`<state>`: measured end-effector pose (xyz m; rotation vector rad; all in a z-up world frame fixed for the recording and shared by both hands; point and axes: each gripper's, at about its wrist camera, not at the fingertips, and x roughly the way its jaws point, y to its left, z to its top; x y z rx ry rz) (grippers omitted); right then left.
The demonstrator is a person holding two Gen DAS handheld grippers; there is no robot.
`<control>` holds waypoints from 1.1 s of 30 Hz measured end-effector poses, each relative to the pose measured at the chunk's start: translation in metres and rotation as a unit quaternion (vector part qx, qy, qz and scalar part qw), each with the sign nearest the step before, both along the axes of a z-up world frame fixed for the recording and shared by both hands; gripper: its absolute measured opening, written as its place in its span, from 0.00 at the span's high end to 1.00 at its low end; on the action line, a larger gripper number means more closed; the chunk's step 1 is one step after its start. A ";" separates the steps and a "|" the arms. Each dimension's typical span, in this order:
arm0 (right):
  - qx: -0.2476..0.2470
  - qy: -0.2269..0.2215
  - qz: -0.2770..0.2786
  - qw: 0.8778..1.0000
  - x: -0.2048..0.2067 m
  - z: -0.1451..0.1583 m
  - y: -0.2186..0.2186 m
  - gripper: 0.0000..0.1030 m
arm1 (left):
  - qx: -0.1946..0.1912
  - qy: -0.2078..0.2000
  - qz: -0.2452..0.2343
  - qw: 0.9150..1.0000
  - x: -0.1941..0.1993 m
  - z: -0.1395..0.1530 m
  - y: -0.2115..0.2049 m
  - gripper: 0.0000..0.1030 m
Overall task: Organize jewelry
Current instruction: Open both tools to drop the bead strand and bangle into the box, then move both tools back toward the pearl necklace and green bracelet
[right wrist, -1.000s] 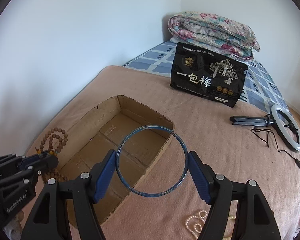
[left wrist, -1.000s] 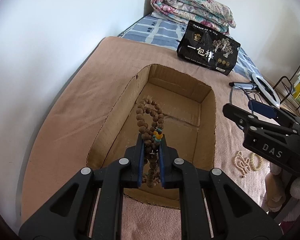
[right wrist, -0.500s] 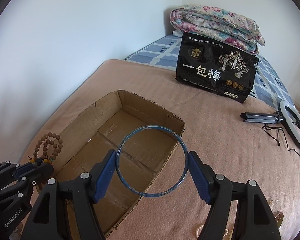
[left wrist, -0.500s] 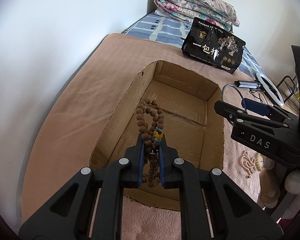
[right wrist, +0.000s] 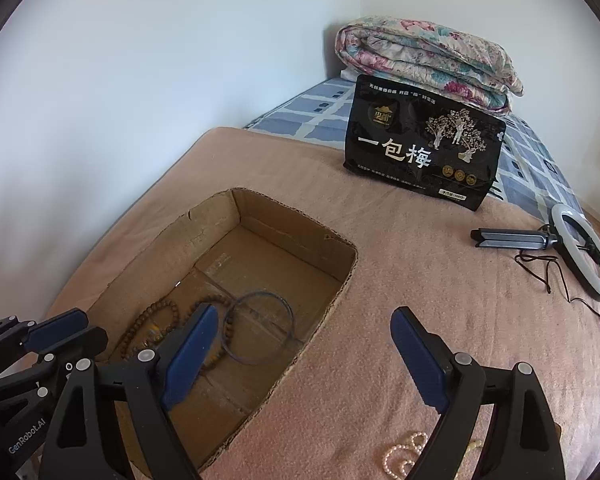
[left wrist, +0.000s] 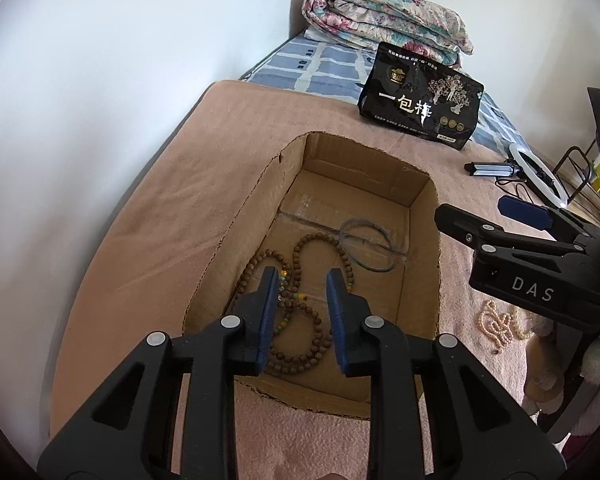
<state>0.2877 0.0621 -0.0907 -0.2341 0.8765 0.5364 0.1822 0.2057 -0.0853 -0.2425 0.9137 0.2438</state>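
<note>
- Wooden bead necklace (left wrist: 300, 316) lies loose on the floor of the cardboard box (left wrist: 424, 216), under my left gripper (left wrist: 302, 304), whose fingers stand apart holding nothing.
- Blue bangle (right wrist: 259, 328) lies flat beside the beads.
- My right gripper (right wrist: 304, 354) hovers over the box's right rim, fingers spread wide, bare.
- Pearl strand (left wrist: 496, 326) rests outside on the pink blanket (right wrist: 400, 280).

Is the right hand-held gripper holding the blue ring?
No, the right hand-held gripper is open and empty; the blue ring lies in the box.
</note>
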 end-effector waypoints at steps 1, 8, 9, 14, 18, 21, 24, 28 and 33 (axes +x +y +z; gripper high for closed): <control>0.002 -0.001 -0.003 1.000 -0.001 0.002 -0.003 0.13 | 0.002 -0.001 -0.001 1.000 -0.001 0.001 -0.001 0.77; 0.007 -0.010 -0.014 1.000 -0.008 0.014 -0.017 0.13 | 0.007 -0.010 -0.001 1.000 -0.007 0.010 -0.007 0.77; 0.007 -0.013 -0.015 1.000 -0.009 0.017 -0.020 0.13 | 0.009 -0.012 -0.002 1.000 -0.008 0.012 -0.008 0.77; 0.005 -0.025 -0.022 0.999 -0.016 0.027 -0.030 0.12 | 0.014 -0.022 -0.005 1.000 -0.011 0.020 -0.015 0.77; 0.004 -0.034 -0.027 0.999 -0.024 0.037 -0.040 0.12 | 0.020 -0.028 -0.010 0.999 -0.015 0.026 -0.021 0.77; 0.003 -0.045 -0.033 0.998 -0.030 0.045 -0.049 0.10 | 0.021 -0.034 -0.012 0.999 -0.018 0.032 -0.026 0.77; 0.005 -0.056 -0.039 0.998 -0.038 0.055 -0.061 0.08 | 0.023 -0.039 -0.017 0.999 -0.020 0.038 -0.033 0.77; 0.006 -0.067 -0.045 0.997 -0.048 0.066 -0.077 0.07 | 0.031 -0.046 -0.027 0.998 -0.022 0.045 -0.046 0.77; 0.012 -0.075 -0.056 0.996 -0.057 0.076 -0.102 0.04 | 0.033 -0.052 -0.040 0.997 -0.026 0.052 -0.063 0.73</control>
